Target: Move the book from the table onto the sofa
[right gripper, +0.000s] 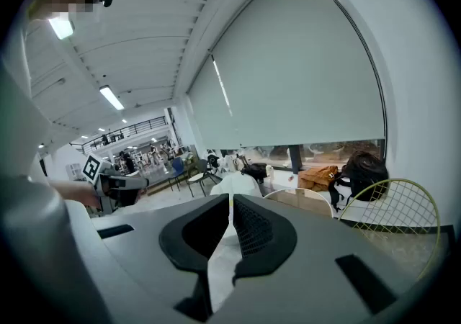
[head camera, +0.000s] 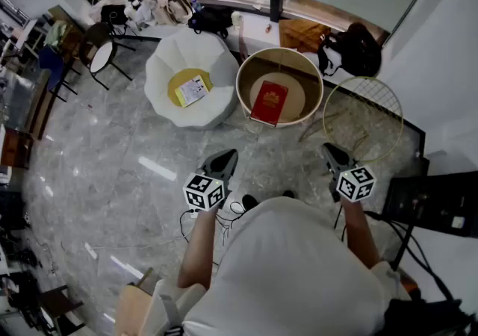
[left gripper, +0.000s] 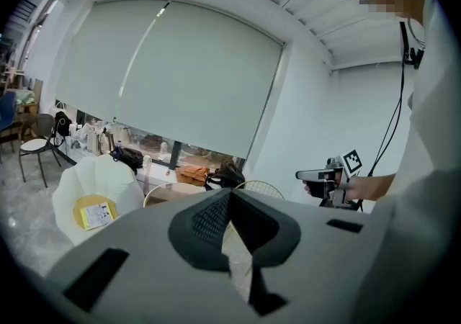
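Note:
The red book (head camera: pixel 269 101) lies flat inside the round wooden-rimmed table (head camera: pixel 246 99). Left of the table stands the white sofa (head camera: pixel 166 66), with a yellow cushion (head camera: pixel 179 82) and a white booklet (head camera: pixel 194 90) on its seat. My left gripper (head camera: pixel 228 157) hovers over the floor short of the sofa and table, shut and empty. My right gripper (head camera: pixel 331 151) is held level with it to the right, also shut with nothing between the jaws. In the left gripper view the jaws (left gripper: pixel 229 194) meet, with the sofa (left gripper: pixel 65 189) beyond them. The right gripper's jaws (right gripper: pixel 230 200) are closed too.
A round wire-topped side table (head camera: pixel 364 119) stands right of the wooden table. Bags (head camera: pixel 351 49) and clutter line the window ledge behind. Chairs (head camera: pixel 101 51) stand at far left. A black stand with cables (head camera: pixel 437 204) is at my right. Marble floor (head camera: pixel 112 163) lies between.

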Available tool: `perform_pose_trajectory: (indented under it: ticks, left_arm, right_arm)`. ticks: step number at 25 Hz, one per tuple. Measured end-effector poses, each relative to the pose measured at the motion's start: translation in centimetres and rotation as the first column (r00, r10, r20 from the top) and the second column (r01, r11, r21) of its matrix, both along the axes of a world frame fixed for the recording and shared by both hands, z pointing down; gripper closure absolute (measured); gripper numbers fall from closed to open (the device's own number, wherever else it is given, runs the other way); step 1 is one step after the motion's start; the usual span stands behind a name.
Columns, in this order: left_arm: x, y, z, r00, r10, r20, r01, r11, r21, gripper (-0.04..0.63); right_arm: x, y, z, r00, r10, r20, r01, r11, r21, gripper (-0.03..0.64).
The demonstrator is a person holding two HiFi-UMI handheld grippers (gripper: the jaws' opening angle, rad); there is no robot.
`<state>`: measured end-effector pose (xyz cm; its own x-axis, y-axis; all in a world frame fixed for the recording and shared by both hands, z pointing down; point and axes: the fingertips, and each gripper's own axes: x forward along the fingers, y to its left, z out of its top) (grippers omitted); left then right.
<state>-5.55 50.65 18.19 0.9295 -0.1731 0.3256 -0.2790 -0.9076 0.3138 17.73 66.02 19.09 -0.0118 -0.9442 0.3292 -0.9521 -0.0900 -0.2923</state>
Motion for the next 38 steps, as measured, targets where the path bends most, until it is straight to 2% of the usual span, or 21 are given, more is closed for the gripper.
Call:
perform_pose_trajectory:
  ticks: [22,38]
  left_arm:
    - [0.2,-0.8,0.7,0.999,0.036,0.000,-0.036,0.999,-0.010,0.594]
    - [-4.8,-2.6,2.1,0.998,0.062,0.005,-0.061,0.998,-0.031,0.594]
  right_arm:
    - [-0.5,-0.3,0.4,0.999,0.025,0.028,-0.025,0.999,-0.022,0.571]
    - [-5.6,-1.7,1.5,0.997,0.061,0.041,-0.059,0.998,-0.034,0.571]
